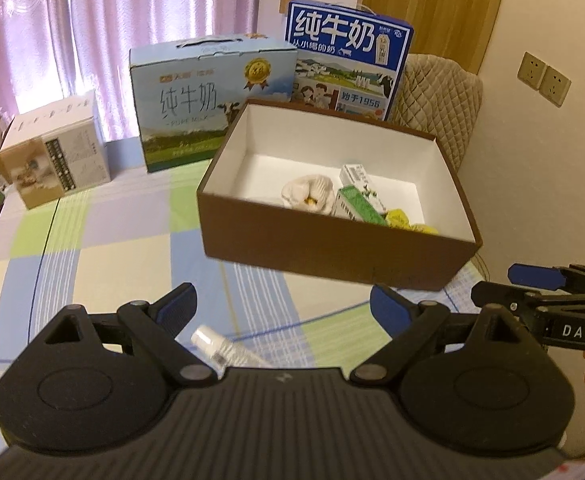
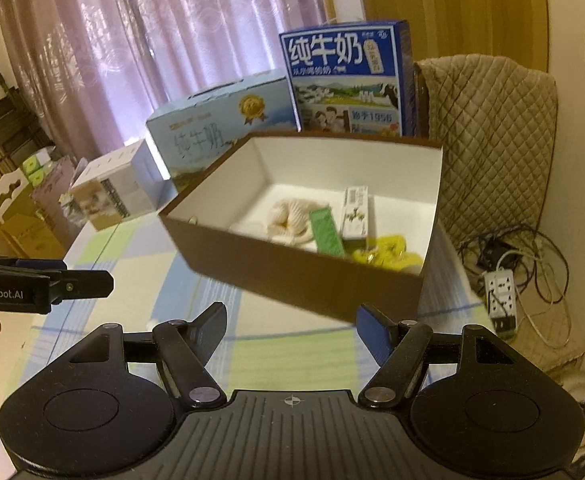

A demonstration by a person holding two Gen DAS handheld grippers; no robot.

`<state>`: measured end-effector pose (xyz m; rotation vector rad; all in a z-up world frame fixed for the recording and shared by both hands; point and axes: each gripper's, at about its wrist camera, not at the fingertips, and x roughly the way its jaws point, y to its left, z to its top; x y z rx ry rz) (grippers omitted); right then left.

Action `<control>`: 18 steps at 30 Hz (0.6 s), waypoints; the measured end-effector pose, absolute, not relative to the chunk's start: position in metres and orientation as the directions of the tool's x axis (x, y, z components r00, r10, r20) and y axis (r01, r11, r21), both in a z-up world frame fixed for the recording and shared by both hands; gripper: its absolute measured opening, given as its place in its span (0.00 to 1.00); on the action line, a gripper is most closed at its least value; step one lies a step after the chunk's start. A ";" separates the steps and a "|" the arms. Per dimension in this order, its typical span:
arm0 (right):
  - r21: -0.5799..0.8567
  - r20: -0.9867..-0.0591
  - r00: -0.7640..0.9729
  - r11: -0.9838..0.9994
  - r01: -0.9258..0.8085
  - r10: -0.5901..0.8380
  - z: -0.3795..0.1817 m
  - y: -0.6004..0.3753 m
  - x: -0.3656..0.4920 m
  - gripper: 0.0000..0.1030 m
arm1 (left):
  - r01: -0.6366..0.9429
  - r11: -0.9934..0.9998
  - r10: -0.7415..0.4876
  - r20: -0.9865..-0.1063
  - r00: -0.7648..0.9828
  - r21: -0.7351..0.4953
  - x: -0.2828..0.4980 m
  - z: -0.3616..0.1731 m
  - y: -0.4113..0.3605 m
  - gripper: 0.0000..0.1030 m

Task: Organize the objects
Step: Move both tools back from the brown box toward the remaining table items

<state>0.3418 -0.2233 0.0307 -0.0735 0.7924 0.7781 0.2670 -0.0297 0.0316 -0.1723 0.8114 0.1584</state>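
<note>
Presently, in the left wrist view, the left hand-held gripper (image 1: 282, 306) stands wide and empty over the checked cloth of the surface (image 1: 104, 248). A small clear tube (image 1: 228, 350) lies on the cloth at its six o'clock, close under the jaws. The brown cardboard box (image 1: 332, 252) with its white lining sits at twelve o'clock, holding a cream shell-like item (image 1: 306, 194), two small cartons (image 1: 358, 196) and yellow pieces (image 1: 402, 218).

From the right wrist view, the right hand-held gripper (image 2: 292, 326) is moderately open and empty; the box (image 2: 292, 276) sits at twelve o'clock. Judgement: the tube seems the next item; it is smooth and round, so straddle it across its length, close squarely, then lift clear of the stiff box wall.
</note>
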 end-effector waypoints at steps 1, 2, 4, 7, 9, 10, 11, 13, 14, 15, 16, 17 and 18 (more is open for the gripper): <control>0.220 -0.669 0.439 0.724 -0.654 0.599 0.029 -0.224 0.339 0.67 | -0.209 0.974 0.076 -0.734 0.674 -0.091 0.262 0.030 -0.030 0.89; 0.222 -0.674 0.433 0.723 -0.654 0.599 0.027 -0.225 0.335 0.67 | -0.212 0.973 0.077 -0.737 0.671 -0.091 0.257 0.029 -0.030 0.89; 0.230 -0.680 0.420 0.719 -0.656 0.601 0.023 -0.226 0.328 0.67 | -0.214 0.973 0.077 -0.744 0.664 -0.090 0.249 0.025 -0.030 0.89; 0.243 -0.687 0.403 0.713 -0.658 0.605 0.018 -0.228 0.316 0.67 | -0.216 0.972 0.078 -0.754 0.652 -0.086 0.236 0.020 -0.030 0.89; 0.249 -0.694 0.391 0.711 -0.657 0.604 0.015 -0.229 0.311 0.67 | -0.218 0.972 0.076 -0.761 0.645 -0.088 0.228 0.016 -0.030 0.89; 0.250 -0.700 0.384 0.710 -0.658 0.602 0.012 -0.229 0.307 0.67 | -0.221 0.971 0.076 -0.765 0.639 -0.088 0.224 0.013 -0.029 0.89; 0.250 -0.704 0.379 0.709 -0.659 0.600 0.011 -0.229 0.304 0.67 | -0.222 0.971 0.076 -0.769 0.635 -0.088 0.220 0.011 -0.029 0.89; 0.252 -0.712 0.367 0.705 -0.663 0.599 0.007 -0.229 0.298 0.67 | -0.225 0.970 0.076 -0.776 0.626 -0.087 0.212 0.007 -0.029 0.89; 0.254 -0.716 0.361 0.704 -0.663 0.598 0.005 -0.229 0.295 0.67 | -0.228 0.970 0.077 -0.780 0.621 -0.085 0.209 0.004 -0.029 0.89; 0.255 -0.720 0.356 0.704 -0.663 0.596 0.003 -0.229 0.293 0.67 | -0.229 0.970 0.078 -0.783 0.617 -0.084 0.206 0.002 -0.028 0.89; 0.257 -0.724 0.349 0.703 -0.663 0.594 0.000 -0.229 0.291 0.67 | -0.232 0.970 0.081 -0.787 0.611 -0.080 0.203 0.000 -0.028 0.89; 0.258 -0.729 0.344 0.702 -0.664 0.592 -0.002 -0.228 0.289 0.67 | -0.235 0.969 0.085 -0.791 0.606 -0.076 0.200 -0.003 -0.027 0.89; 0.257 -0.733 0.339 0.702 -0.664 0.589 -0.004 -0.228 0.287 0.67 | -0.237 0.969 0.087 -0.794 0.601 -0.074 0.198 -0.005 -0.026 0.89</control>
